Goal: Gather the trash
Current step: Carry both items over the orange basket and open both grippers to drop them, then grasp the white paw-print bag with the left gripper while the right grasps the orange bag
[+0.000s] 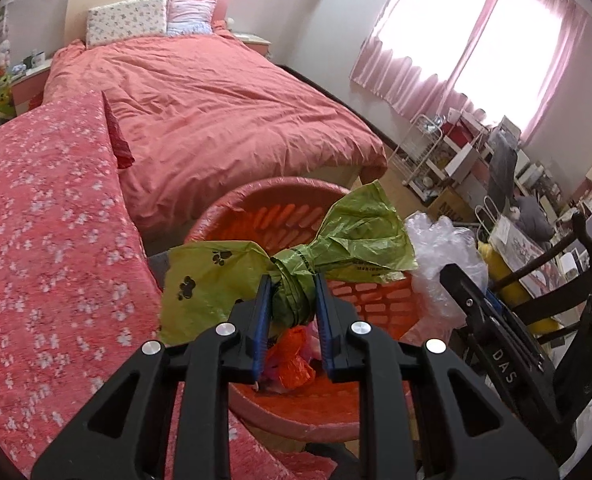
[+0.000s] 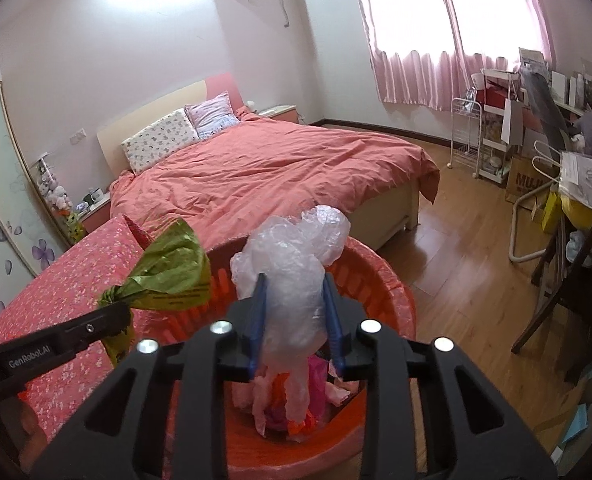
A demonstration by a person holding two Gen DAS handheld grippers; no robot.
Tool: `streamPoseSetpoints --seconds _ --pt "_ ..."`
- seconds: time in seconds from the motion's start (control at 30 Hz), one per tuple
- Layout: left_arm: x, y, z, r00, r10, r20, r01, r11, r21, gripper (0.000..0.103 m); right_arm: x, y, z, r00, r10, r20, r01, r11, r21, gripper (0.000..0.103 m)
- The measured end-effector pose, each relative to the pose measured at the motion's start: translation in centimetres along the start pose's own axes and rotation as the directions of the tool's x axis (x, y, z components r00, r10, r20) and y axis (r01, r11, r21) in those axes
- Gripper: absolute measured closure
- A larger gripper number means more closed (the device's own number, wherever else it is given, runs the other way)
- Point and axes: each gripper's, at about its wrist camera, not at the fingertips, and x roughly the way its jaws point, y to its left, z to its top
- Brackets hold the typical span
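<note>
my left gripper [image 1: 293, 286] has its blue fingers [image 1: 262, 308] pinched in on the twisted neck of a green plastic bag [image 1: 296, 276], the jaws only as far apart as the bunched plastic between them. the bag flares out on both sides of the grip, one flap printed with black paw marks, and it hangs above the open mouth of an orange basket [image 1: 360, 292]. my right gripper [image 2: 295, 288] has its blue fingers [image 2: 259, 312] closed on a wad of clear crinkled plastic [image 2: 292, 264], which bulges up past the fingertips and trails down between them; it too sits over the orange basket, whose slotted wall and rim curve around behind it. inside the basket i see scraps of orange and pink trash [image 2: 288, 396] lying at the bottom. in the right wrist view the left gripper's arm comes in from the left edge with the green bag just beside the clear plastic. to the left of the basket is a pink floral cover [image 1: 48, 240], and beyond it a bed [image 2: 264, 172] with a salmon duvet and two pillows at the headboard. wooden floor [image 2: 472, 248] lies to the right, with pink curtains [image 2: 436, 56] and cluttered shelves farther off.
</note>
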Motion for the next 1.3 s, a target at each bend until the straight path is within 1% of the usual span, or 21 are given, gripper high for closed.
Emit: streamPoseSetpoints --seconds 0.07,0.13,0.17,0.23,0.4,0.47,0.6,0.7,0.77,0.87,0.9,0.97,1.03,1.1,1.17,1.23,1.3 --pt "0.4 0.1 -0.1 1.000 0.008 -0.014 -0.008 1.000 0.006 0.071 0.3 -0.2 -0.2 1.000 -0.007 -0.004 0.007 1.000 0.000 0.063" --pt "0.6 0.3 -0.3 1.000 0.016 -0.021 -0.016 1.000 0.002 0.067 0.4 -0.3 -0.3 1.000 -0.007 -0.009 0.007 1.000 -0.001 0.060" --pt "0.6 0.4 -0.3 1.000 0.018 -0.024 -0.018 1.000 -0.002 0.067 0.4 -0.3 -0.4 1.000 -0.010 -0.009 0.010 1.000 -0.002 0.057" --pt "0.5 0.9 -0.6 0.999 0.030 -0.032 -0.030 0.999 -0.009 0.066 0.4 -0.2 -0.5 1.000 -0.014 -0.008 0.014 1.000 -0.006 0.056" --pt "-0.1 2.2 -1.1 0.997 0.065 -0.032 -0.066 0.998 -0.025 0.065 0.3 -0.1 -0.5 1.000 -0.021 -0.009 0.021 1.000 -0.014 0.054" --pt "-0.8 3.0 -1.4 0.996 0.085 -0.022 -0.086 0.996 -0.028 0.062 0.1 0.1 -0.6 1.000 -0.018 -0.010 0.018 1.000 -0.021 0.054" --pt "-2.9 4.7 -2.0 0.992 0.129 0.011 -0.129 0.991 -0.026 0.062 -0.3 1.6 -0.9 1.000 -0.006 -0.009 0.006 0.999 -0.054 0.054" --pt "-5.5 6.4 -2.7 0.983 0.175 0.056 -0.173 0.984 -0.033 0.062 -0.7 3.5 -1.3 1.000 0.016 -0.008 -0.017 0.996 -0.088 0.053" --pt "-7.0 7.5 -3.1 0.976 0.202 0.080 -0.199 0.979 -0.042 0.060 -1.0 5.3 -1.6 0.999 0.040 -0.009 -0.041 0.992 -0.118 0.053" --pt "-9.7 9.7 -4.2 0.959 0.257 0.121 -0.251 0.966 -0.064 0.059 -1.6 8.3 -2.2 0.996 0.087 -0.018 -0.089 0.982 -0.166 0.051" --pt "-10.9 10.7 -4.8 0.949 0.286 0.136 -0.277 0.958 -0.080 0.059 -1.8 9.7 -2.6 0.994 0.107 -0.023 -0.110 0.976 -0.186 0.051" --pt "-12.6 12.5 -5.9 0.936 0.317 0.151 -0.303 0.947 -0.111 0.059 -2.1 11.8 -3.1 0.990 0.138 -0.034 -0.142 0.966 -0.216 0.050" --pt "-14.4 14.4 -7.2 0.916 0.367 0.162 -0.346 0.927 -0.144 0.059 -2.3 13.9 -3.8 0.985 0.168 -0.049 -0.175 0.954 -0.244 0.050" --pt "-16.1 16.5 -8.7 0.893 0.419 0.161 -0.392 0.903 -0.177 0.059 -2.6 16.3 -4.8 0.978 0.200 -0.068 -0.211 0.937 -0.278 0.050" --pt "-17.3 18.2 -9.9 0.876 0.457 0.153 -0.424 0.882 -0.208 0.059 -3.0 18.3 -5.6 0.971 0.225 -0.084 -0.240 0.923 -0.302 0.050" --pt "-18.1 19.8 -11.1 0.864 0.483 0.139 -0.445 0.864 -0.236 0.059 -3.4 20.6 -6.6 0.961 0.255 -0.103 -0.275 0.903 -0.329 0.050" --pt "-18.9 21.5 -12.3 0.858 0.499 0.118 -0.455 0.847 -0.275 0.059 -3.6 22.6 -7.4 0.953 0.278 -0.120 -0.302 0.886 -0.352 0.050"
